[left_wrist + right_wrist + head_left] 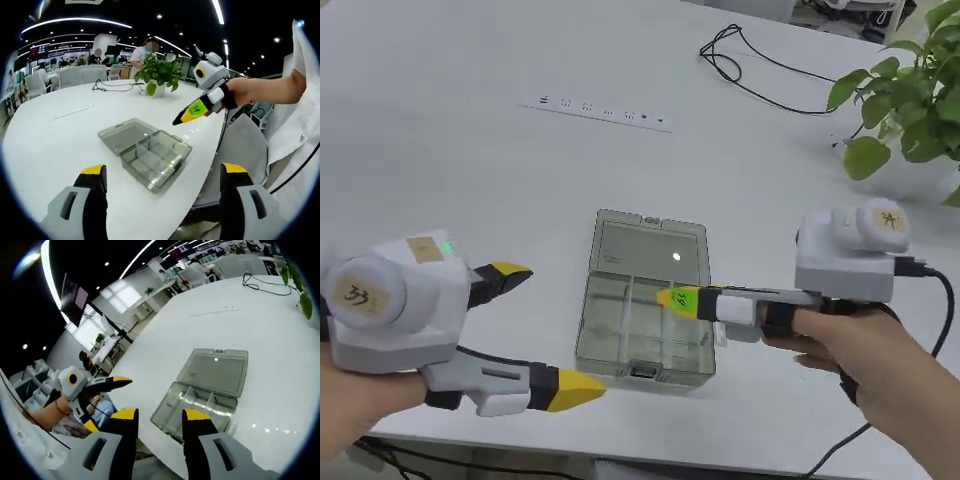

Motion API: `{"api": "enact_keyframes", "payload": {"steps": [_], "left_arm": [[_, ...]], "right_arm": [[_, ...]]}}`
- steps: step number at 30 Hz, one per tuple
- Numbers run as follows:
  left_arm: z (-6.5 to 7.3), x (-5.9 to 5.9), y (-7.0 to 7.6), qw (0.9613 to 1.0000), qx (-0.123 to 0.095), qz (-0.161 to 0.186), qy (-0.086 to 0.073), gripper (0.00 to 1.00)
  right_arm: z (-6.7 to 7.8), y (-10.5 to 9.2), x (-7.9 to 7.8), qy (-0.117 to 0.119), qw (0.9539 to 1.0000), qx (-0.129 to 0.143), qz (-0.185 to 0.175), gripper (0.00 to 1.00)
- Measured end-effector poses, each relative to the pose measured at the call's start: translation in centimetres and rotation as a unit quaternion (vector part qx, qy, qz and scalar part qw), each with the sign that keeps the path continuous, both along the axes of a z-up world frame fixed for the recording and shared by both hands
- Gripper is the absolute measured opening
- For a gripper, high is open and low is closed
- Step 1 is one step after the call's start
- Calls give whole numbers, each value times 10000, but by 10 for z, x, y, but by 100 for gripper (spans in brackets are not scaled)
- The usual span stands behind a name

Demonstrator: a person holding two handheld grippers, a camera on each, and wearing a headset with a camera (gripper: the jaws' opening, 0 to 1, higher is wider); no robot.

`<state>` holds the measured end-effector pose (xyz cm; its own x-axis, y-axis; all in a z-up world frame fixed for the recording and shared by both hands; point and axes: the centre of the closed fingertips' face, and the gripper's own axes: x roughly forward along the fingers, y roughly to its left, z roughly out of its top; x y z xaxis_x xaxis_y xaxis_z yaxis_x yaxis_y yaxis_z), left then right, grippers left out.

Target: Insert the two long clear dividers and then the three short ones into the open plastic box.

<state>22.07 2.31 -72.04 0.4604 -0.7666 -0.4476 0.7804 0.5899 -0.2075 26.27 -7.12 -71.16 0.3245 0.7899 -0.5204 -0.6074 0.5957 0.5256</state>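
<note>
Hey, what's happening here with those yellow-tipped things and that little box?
A person holds a pair of tongs in each hand over a white table. The left tongs are wide open and empty, beside an open clear plastic box. The right tongs hover over the box with a narrow gap, gripping nothing. Some clear dividers seem to sit inside the box already, though counting them is hard.

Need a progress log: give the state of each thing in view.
Box: open, with dividers standing inside.
Lid: swung back, lying flat on the table.
Left gripper: wide open, empty.
Right gripper: jaws slightly apart, empty.
</note>
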Motion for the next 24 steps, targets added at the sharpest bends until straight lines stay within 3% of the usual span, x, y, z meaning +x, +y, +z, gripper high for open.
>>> {"api": "enact_keyframes", "payload": {"steps": [2,4,6,9,11,13,16,20,23,24], "left_arm": [[0,0,1,10000,7,5,-7,96],[0,1,2,10000,-5,6,-3,96],[0,1,3,10000,-10,-3,-7,96],[0,1,3,10000,-15,-46,-1,96],[-1,1,3,10000,-18,-61,12,96],[-2,1,3,10000,-22,-80,30,96],[-4,2,4,9999,-10,-131,45,96],[-6,4,5,9999,-26,-129,83,97],[-5,5,5,9998,-49,-159,77,98],[-6,5,5,9998,-39,-186,78,99]], "right_arm": [[-3,-7,-5,-57,9995,-234,211,40],[-1,-14,-4,-392,9977,-391,395,43],[-2,-21,-7,-443,9961,-521,560,47],[-6,-32,-11,-735,9898,-826,896,51],[-9,-38,-13,-839,9861,-961,1066,52],[-11,-42,-15,-820,9854,-988,1122,54],[-17,-52,-16,-922,9783,-1221,1394,58],[-23,-63,-15,-931,9734,-1396,1563,62],[-28,-72,-14,-1032,9651,-1590,1807,65],[-32,-77,-14,-1060,9602,-1729,1922,67]]}}
